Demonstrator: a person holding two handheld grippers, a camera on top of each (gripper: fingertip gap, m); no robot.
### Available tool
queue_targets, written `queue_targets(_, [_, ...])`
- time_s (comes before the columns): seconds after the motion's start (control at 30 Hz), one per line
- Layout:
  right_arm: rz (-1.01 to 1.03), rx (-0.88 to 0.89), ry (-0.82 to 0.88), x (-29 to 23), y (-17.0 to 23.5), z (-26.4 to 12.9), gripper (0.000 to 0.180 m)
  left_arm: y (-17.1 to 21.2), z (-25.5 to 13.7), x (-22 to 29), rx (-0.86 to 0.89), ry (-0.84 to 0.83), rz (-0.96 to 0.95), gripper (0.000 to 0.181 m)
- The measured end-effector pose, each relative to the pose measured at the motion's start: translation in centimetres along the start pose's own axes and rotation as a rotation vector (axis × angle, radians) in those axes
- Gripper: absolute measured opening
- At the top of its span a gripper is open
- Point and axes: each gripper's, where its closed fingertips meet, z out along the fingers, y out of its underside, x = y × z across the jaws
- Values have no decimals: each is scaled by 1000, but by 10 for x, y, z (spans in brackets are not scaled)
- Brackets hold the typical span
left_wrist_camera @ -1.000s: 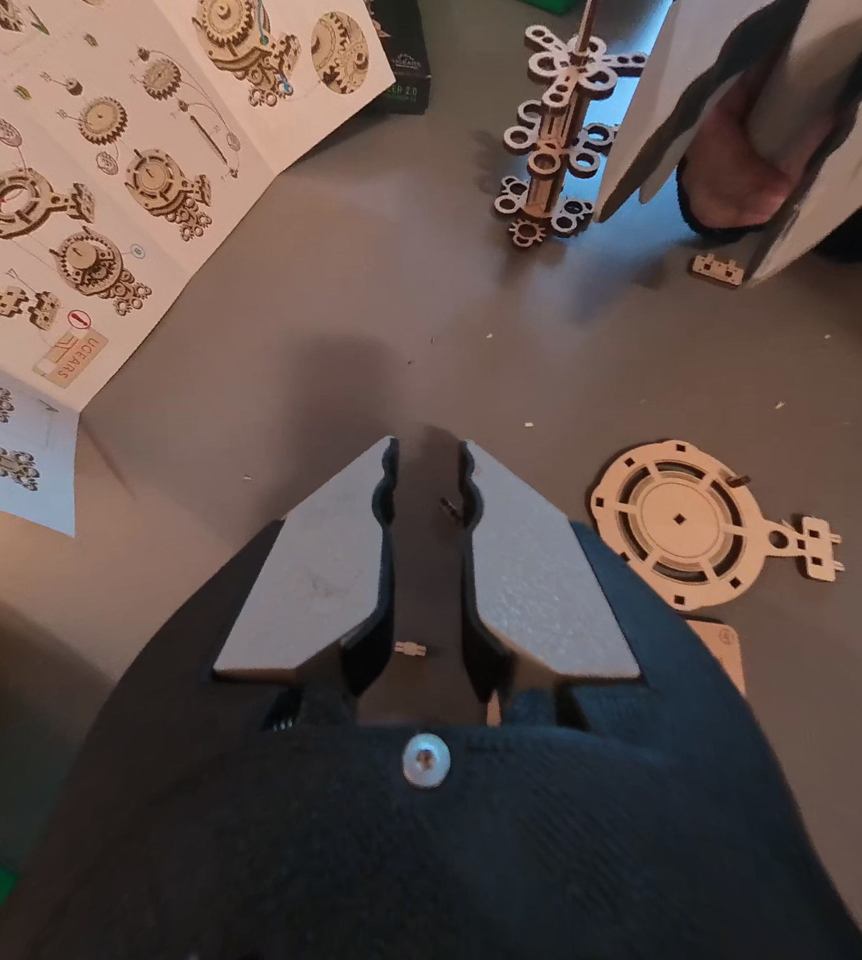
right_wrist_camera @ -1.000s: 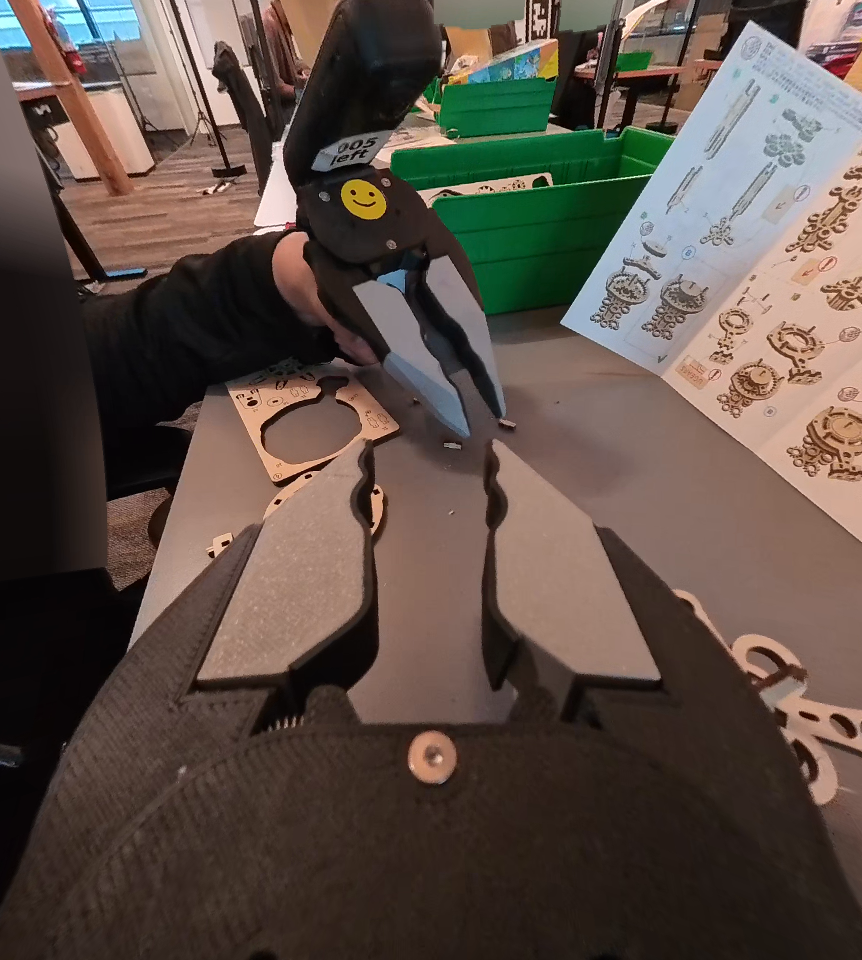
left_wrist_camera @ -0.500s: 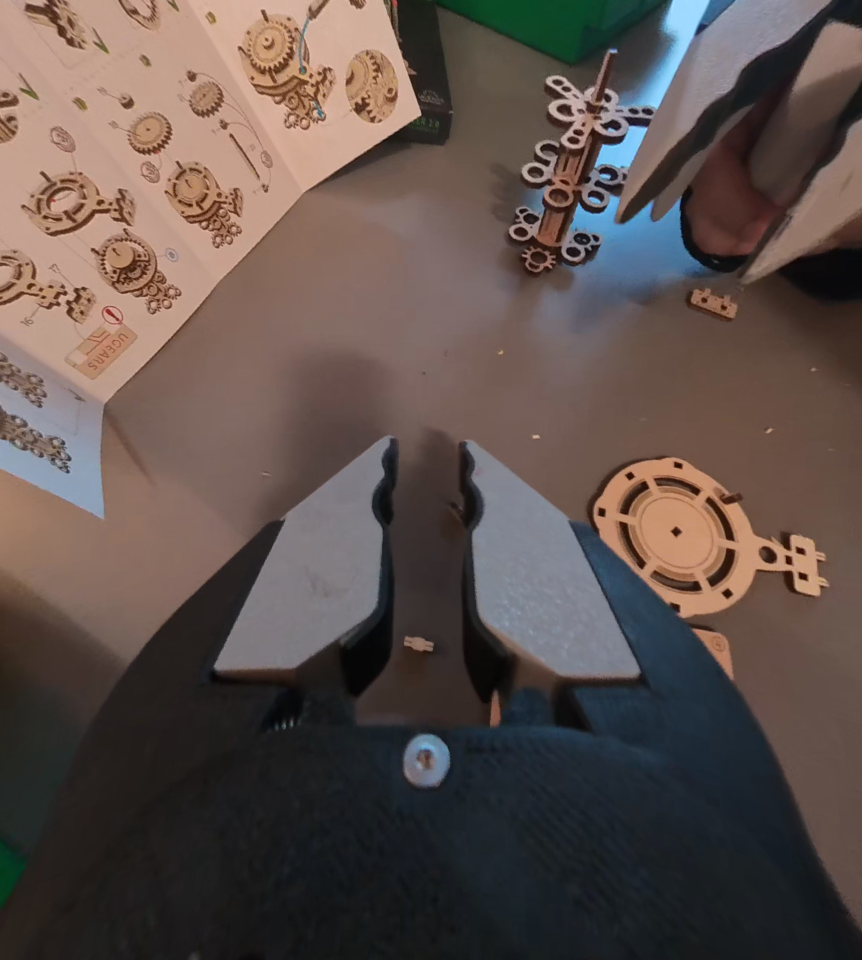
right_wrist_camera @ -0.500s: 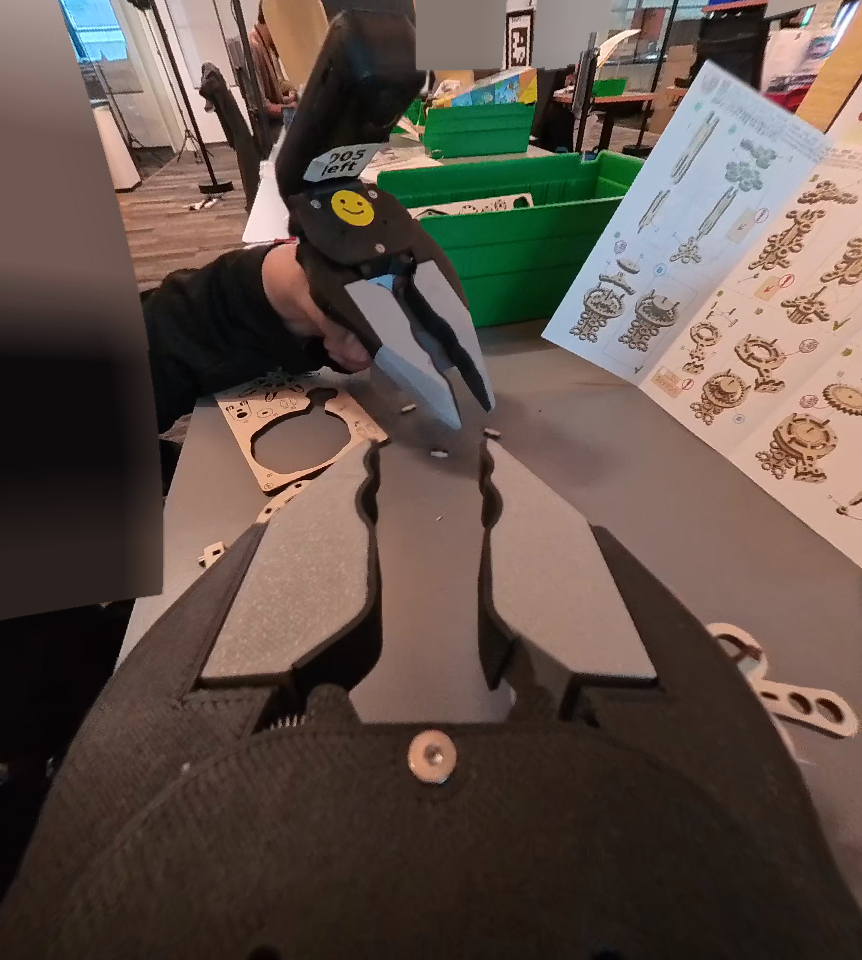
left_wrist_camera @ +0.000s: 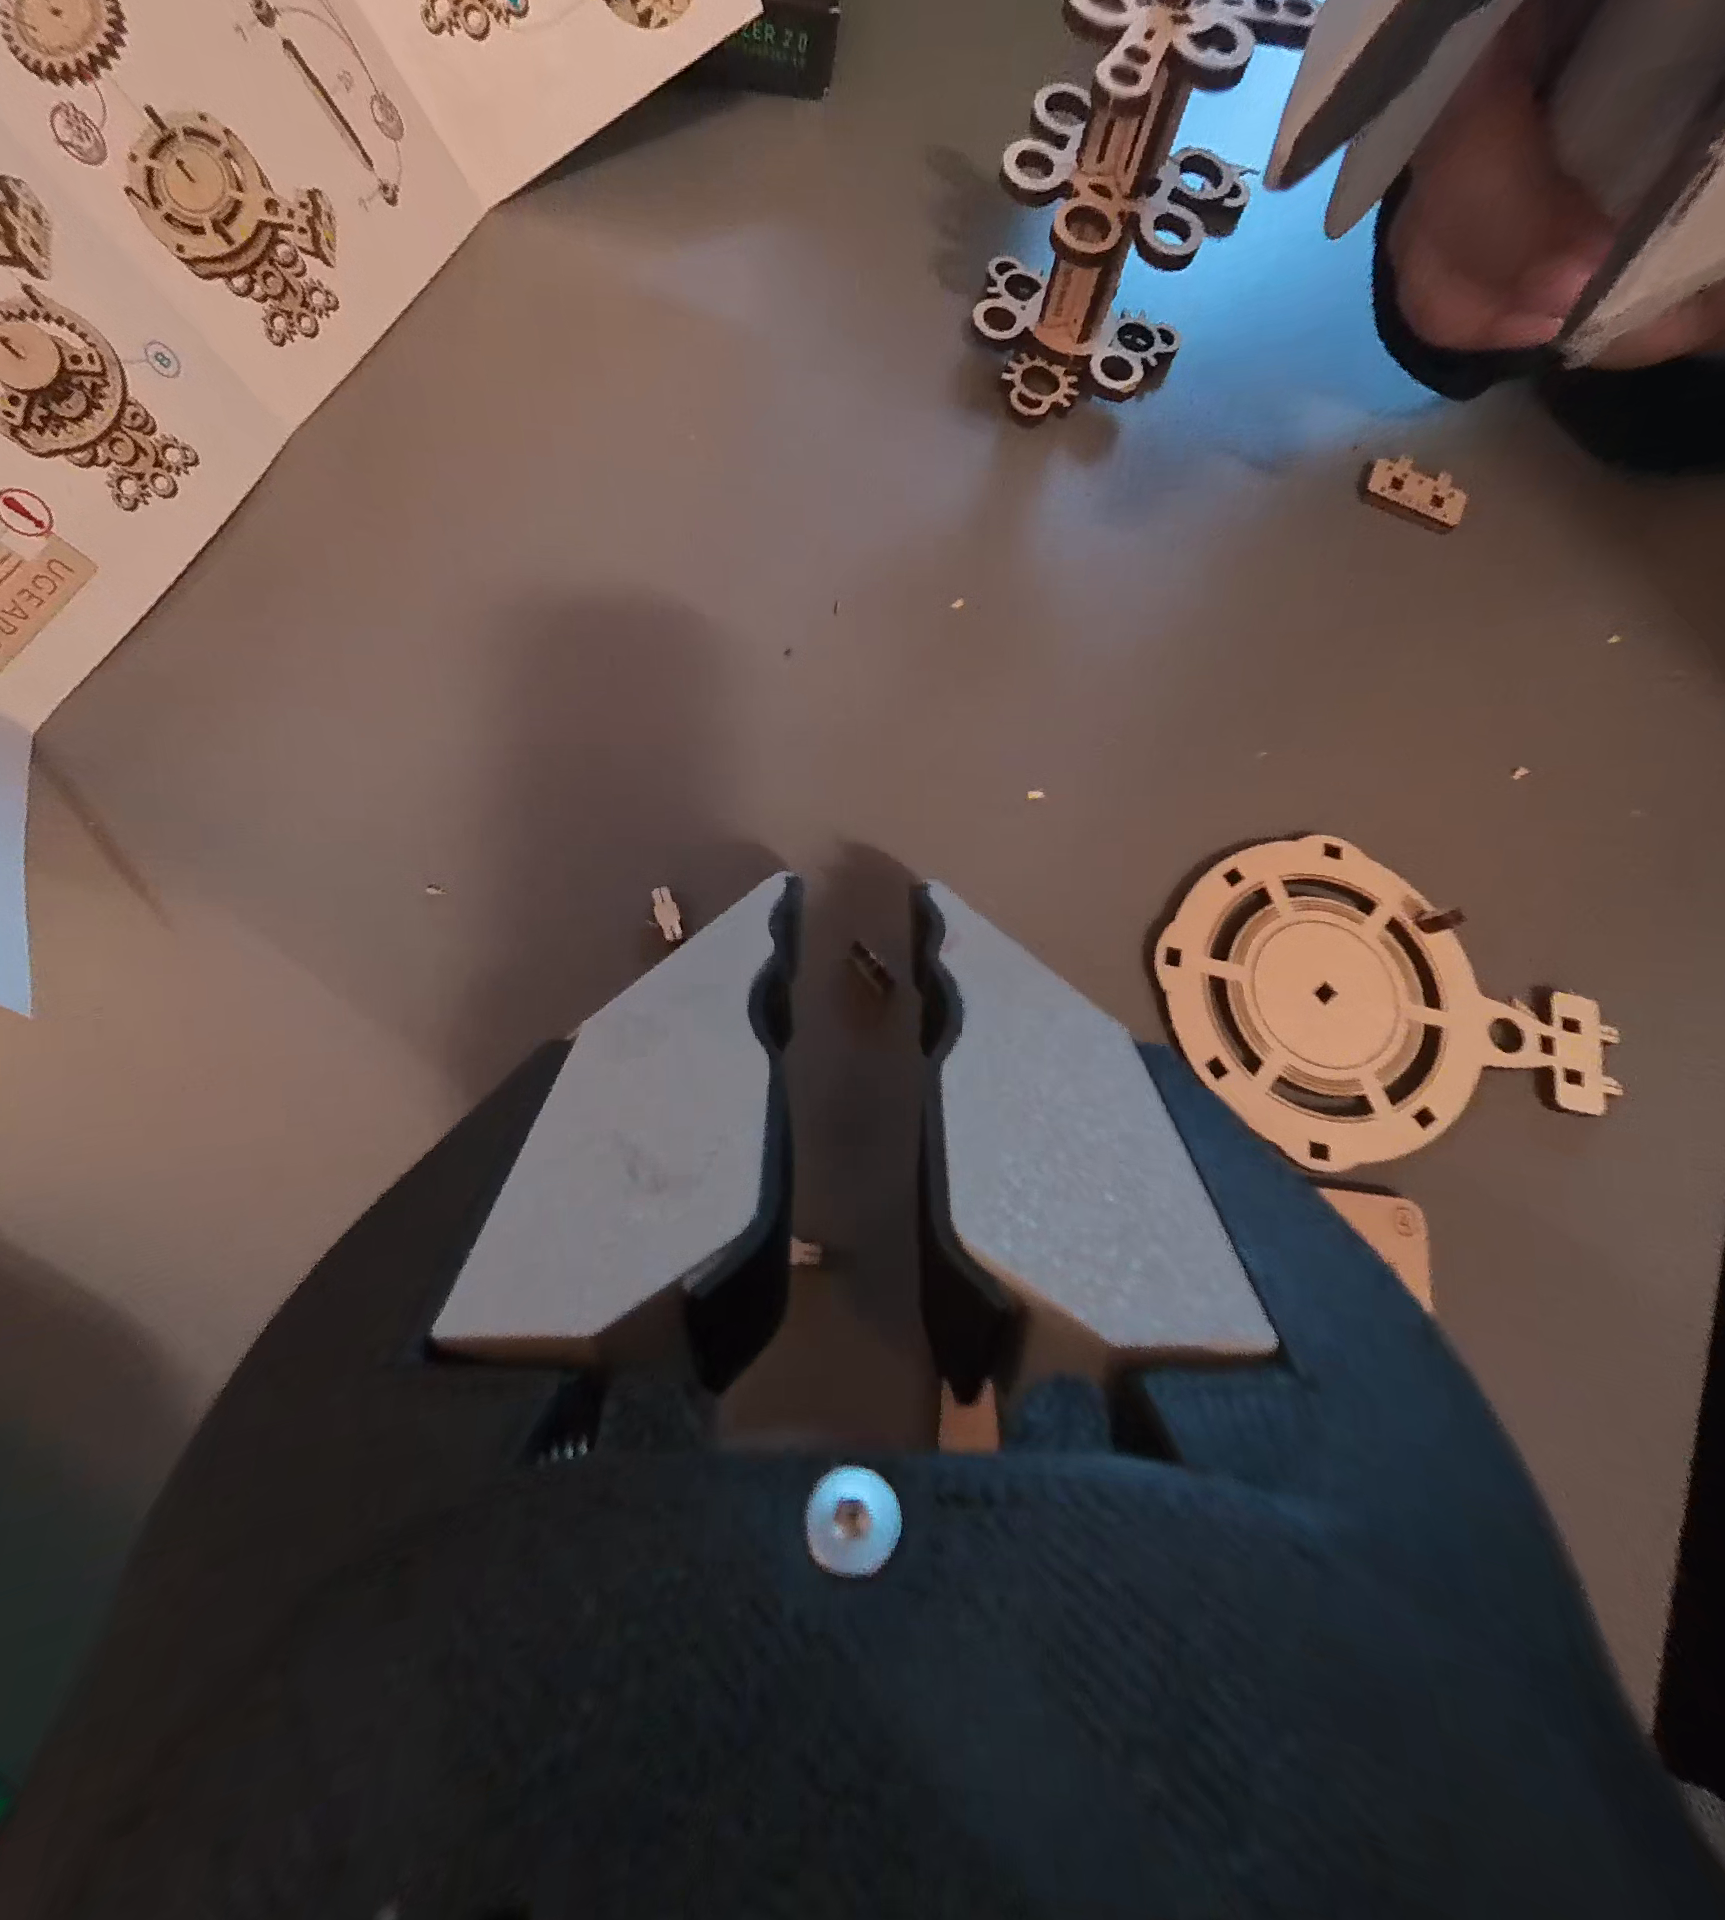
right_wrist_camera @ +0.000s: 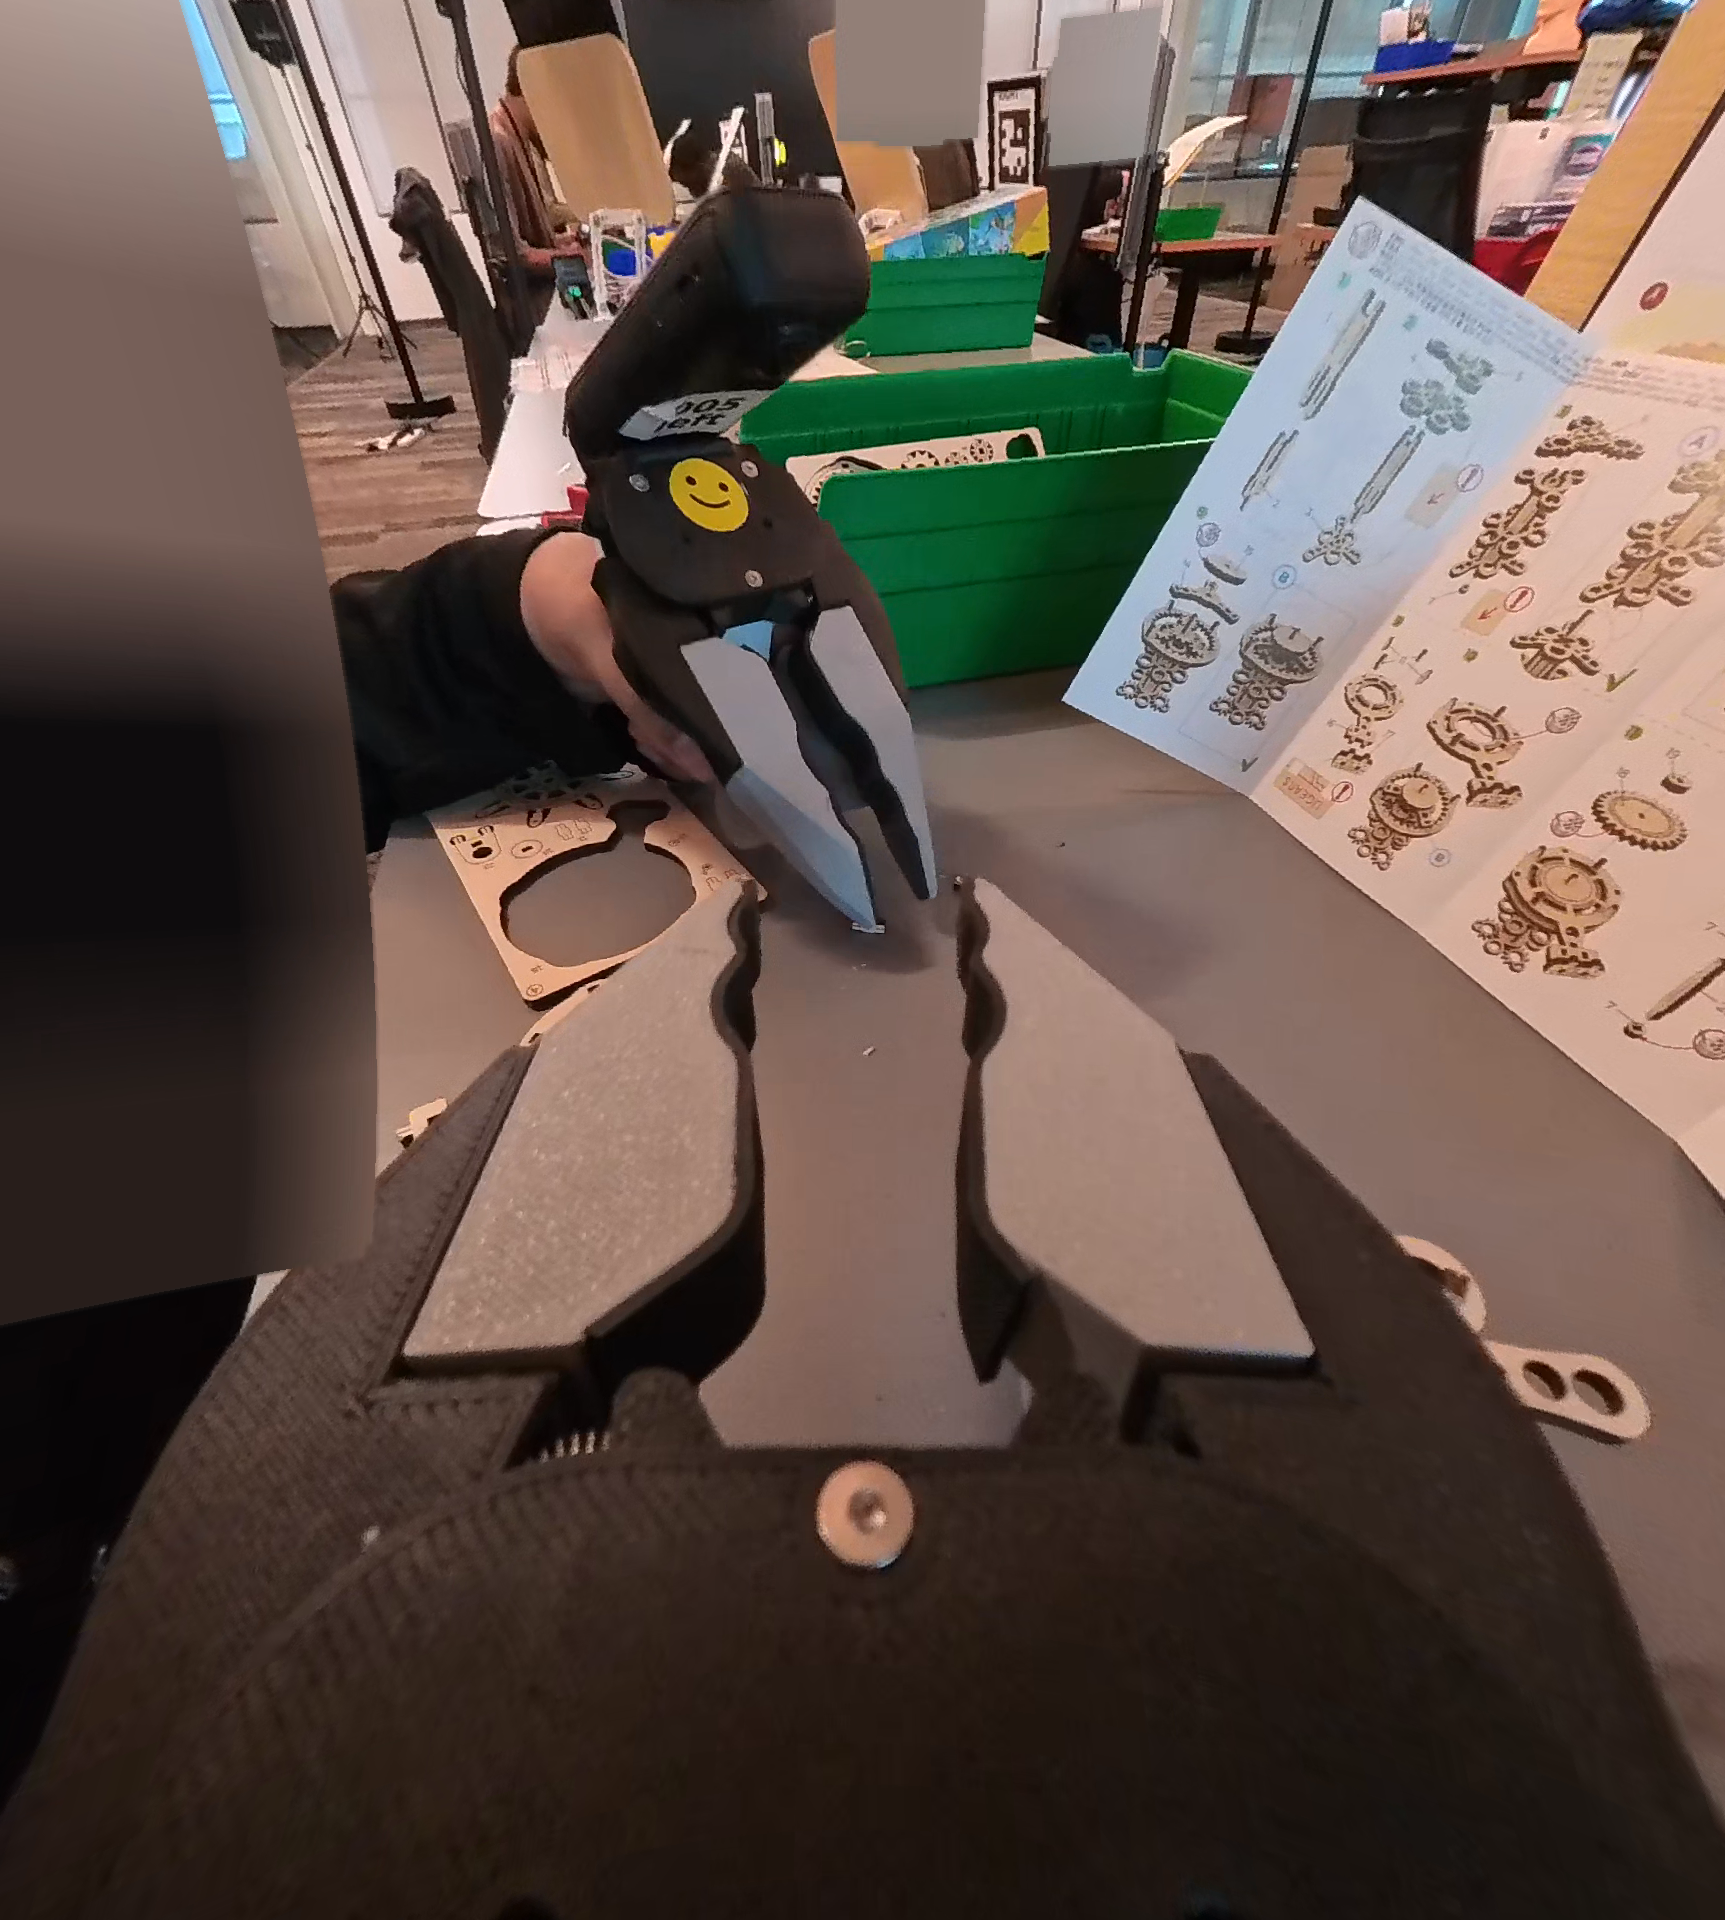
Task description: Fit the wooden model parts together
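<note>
Small dark wooden peg [left_wrist_camera: 870,962] lies between the parted, empty left gripper [left_wrist_camera: 856,906] fingertips

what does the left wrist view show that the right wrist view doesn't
Only the left wrist view shows the round wooden disc lying flat, the ringed wooden stem, a notched wooden block and a tiny dark peg between the left gripper's tips. Only the right wrist view shows the green bin, the cut-out wooden sheet and the room behind. Both show the grey table, the instruction sheet and both grippers, including the right gripper, open and empty.
</note>
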Motion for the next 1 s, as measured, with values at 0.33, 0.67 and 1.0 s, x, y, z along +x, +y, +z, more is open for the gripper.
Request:
queue_targets(0.33, [4,-54,-16,-3,9,5,35,2,1,-1,-8,-4,-2,19])
queue_targets(0.67, [-43,-30,36,4,0,-2,35,-11,-14,-10,71,-31,-62,22])
queue_targets(1.0, [-96,-5,54,-1,-9,-7,34,-1,-21,4,-39,-100,-71,22])
